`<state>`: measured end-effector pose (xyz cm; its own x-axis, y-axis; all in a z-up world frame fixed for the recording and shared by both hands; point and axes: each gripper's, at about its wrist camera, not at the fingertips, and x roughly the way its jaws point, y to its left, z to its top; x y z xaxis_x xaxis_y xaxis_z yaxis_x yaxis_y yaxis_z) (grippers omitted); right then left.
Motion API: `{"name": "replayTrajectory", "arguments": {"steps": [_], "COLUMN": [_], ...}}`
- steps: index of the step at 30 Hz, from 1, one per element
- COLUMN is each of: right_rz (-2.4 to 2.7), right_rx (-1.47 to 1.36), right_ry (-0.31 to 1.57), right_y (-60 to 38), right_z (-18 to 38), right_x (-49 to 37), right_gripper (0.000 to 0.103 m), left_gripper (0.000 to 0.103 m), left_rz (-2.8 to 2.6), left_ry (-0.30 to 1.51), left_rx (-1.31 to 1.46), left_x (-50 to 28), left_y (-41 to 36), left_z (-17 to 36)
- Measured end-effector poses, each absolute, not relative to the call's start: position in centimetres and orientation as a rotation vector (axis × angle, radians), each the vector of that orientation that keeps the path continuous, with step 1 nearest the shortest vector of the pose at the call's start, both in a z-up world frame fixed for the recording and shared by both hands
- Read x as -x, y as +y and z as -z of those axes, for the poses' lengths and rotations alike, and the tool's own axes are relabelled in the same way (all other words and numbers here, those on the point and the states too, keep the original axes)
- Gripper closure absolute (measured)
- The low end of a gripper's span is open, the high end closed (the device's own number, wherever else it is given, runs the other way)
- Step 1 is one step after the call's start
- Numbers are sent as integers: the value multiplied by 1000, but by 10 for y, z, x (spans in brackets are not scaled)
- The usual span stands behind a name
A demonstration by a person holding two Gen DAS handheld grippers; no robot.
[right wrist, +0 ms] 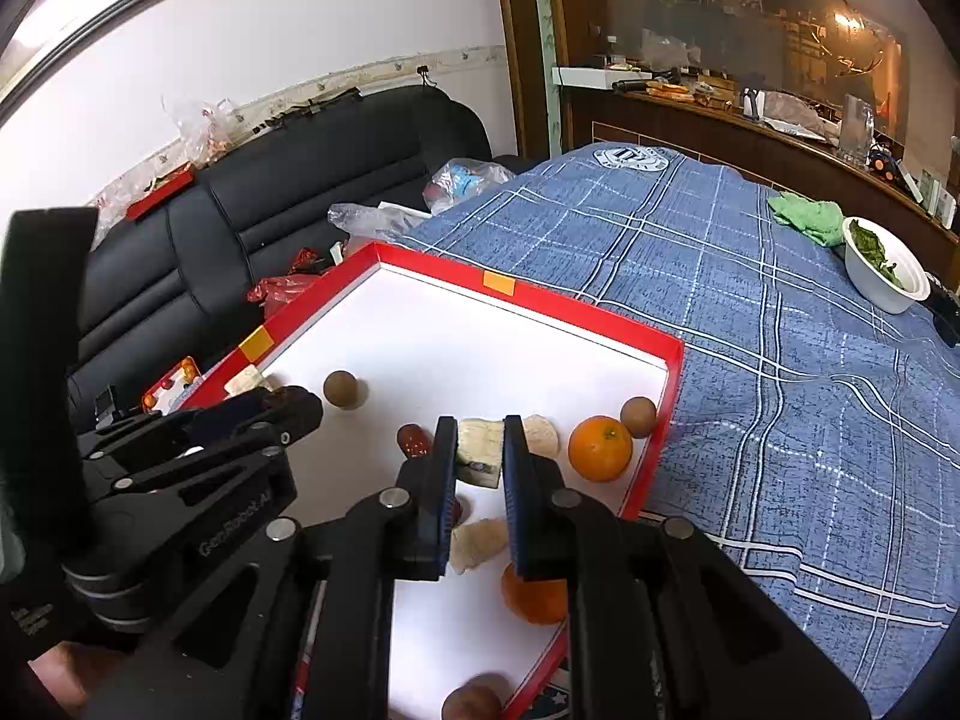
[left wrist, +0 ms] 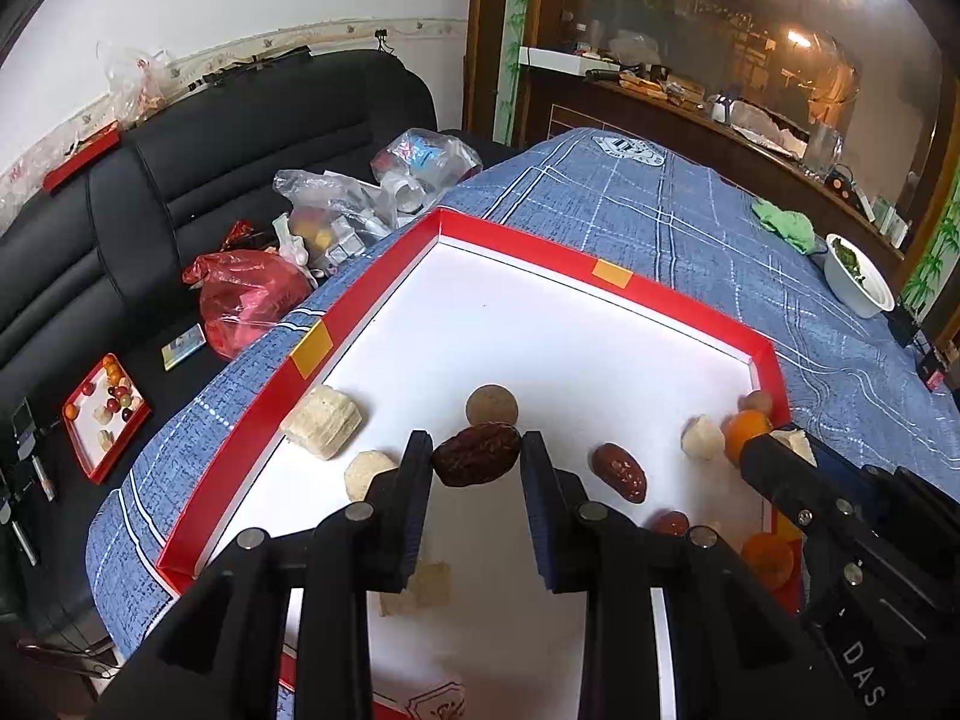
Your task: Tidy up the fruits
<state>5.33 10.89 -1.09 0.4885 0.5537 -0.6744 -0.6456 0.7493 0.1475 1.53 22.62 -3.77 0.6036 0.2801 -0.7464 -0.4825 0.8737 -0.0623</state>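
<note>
A red-rimmed white tray (left wrist: 384, 276) lies on the blue plaid cloth; it also shows in the right wrist view (right wrist: 672, 360). My left gripper (left wrist: 477, 456) is shut on a wrinkled dark red date (left wrist: 477, 461) above the tray floor. Behind it sits a round brown longan (left wrist: 492, 405). Another date (left wrist: 621, 471) lies to the right. My right gripper (right wrist: 480, 450) is shut on a pale cream block (right wrist: 479, 450). An orange (right wrist: 600, 449) and a longan (right wrist: 638, 417) sit by the tray's right wall. A second orange (right wrist: 534, 600) lies under the right finger.
Pale cream blocks (left wrist: 324, 423) lie at the tray's left side. A black sofa (left wrist: 180, 180) with plastic bags (left wrist: 252, 294) and a small red tray of fruits (left wrist: 105, 414) stands to the left. A white bowl of greens (right wrist: 885, 270) and a green cloth (right wrist: 807, 219) are far right.
</note>
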Motion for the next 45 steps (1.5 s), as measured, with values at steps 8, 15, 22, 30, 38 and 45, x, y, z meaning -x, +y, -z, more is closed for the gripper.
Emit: {"name": "replayTrajectory", "arguments": {"steps": [8, 15, 22, 30, 38, 45], "right_rz": [-735, -740, -745, -743, -716, -697], "right_rx": [140, 143, 149, 160, 144, 162], "right_ry": [794, 798, 816, 843, 847, 813], "right_y": [118, 125, 135, 142, 135, 115], "right_z": [19, 19, 23, 32, 31, 16], "right_x": [-59, -62, -69, -72, -77, -74], "right_gripper": [86, 86, 86, 86, 48, 12], "left_gripper": [74, 74, 74, 73, 34, 25], "left_rz": [-465, -486, -499, -531, -586, -561], "left_ry": [818, 822, 829, 838, 823, 802], "left_rx": [264, 265, 263, 258, 253, 230], "left_x": [-17, -19, -20, -20, -12, 3], "left_y": [228, 233, 233, 236, 240, 224], "left_z": [39, 40, 42, 44, 39, 20]}}
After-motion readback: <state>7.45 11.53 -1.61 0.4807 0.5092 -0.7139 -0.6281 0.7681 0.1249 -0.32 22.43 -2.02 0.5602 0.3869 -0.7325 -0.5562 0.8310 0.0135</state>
